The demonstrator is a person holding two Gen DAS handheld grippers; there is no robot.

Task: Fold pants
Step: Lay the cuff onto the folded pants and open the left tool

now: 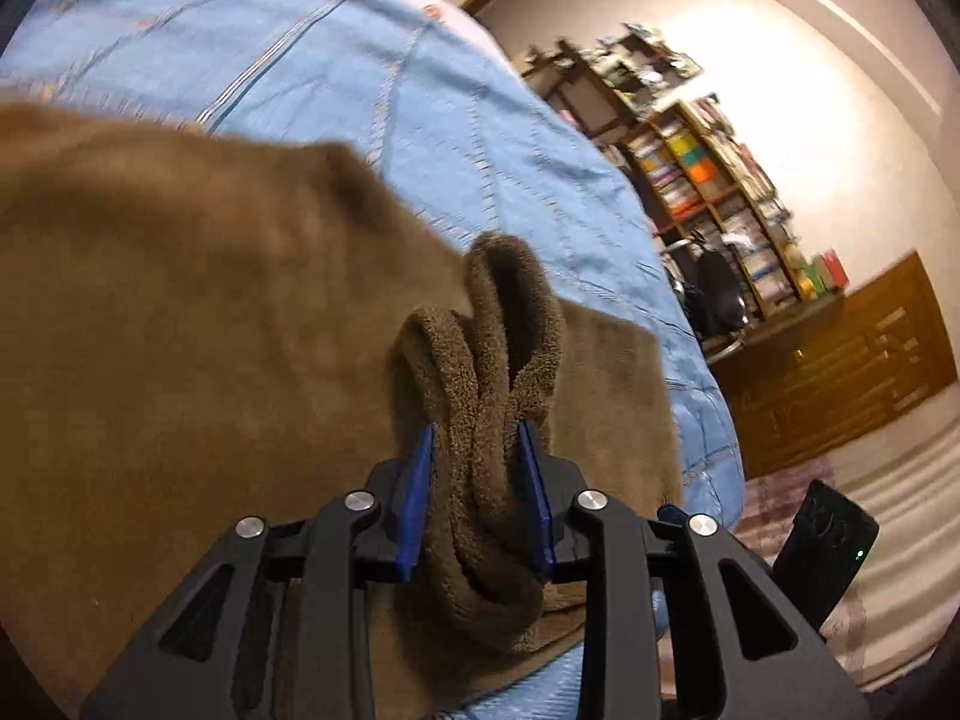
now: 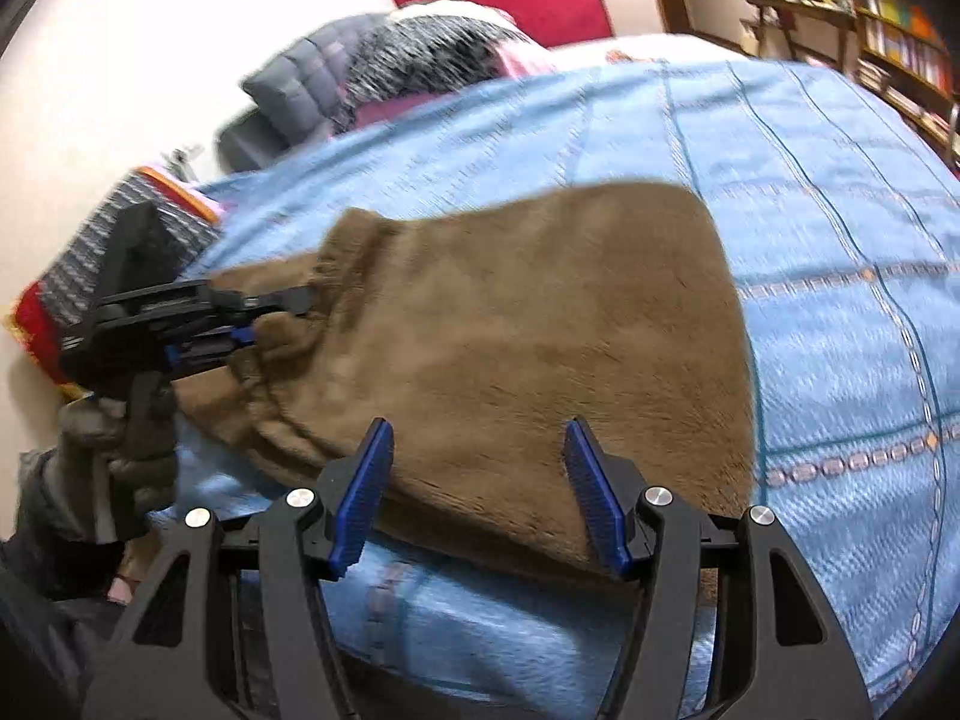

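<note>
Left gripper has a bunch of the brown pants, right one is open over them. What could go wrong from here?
1. The left gripper pinches only a bunched edge of the fleecy brown pants; a pull could slip it free or drag the fold askew.
2. The right gripper holds nothing, so that side may slide on the blue bedspread.

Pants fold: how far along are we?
Done: the brown fleece pants lie doubled into a compact slab on the blue bedspread. In hand: the left gripper is shut on a bunched end of the fabric; the right gripper is open above the near edge, holding nothing. Left: letting go of that bunch and flattening it, possibly one more fold.
</note>
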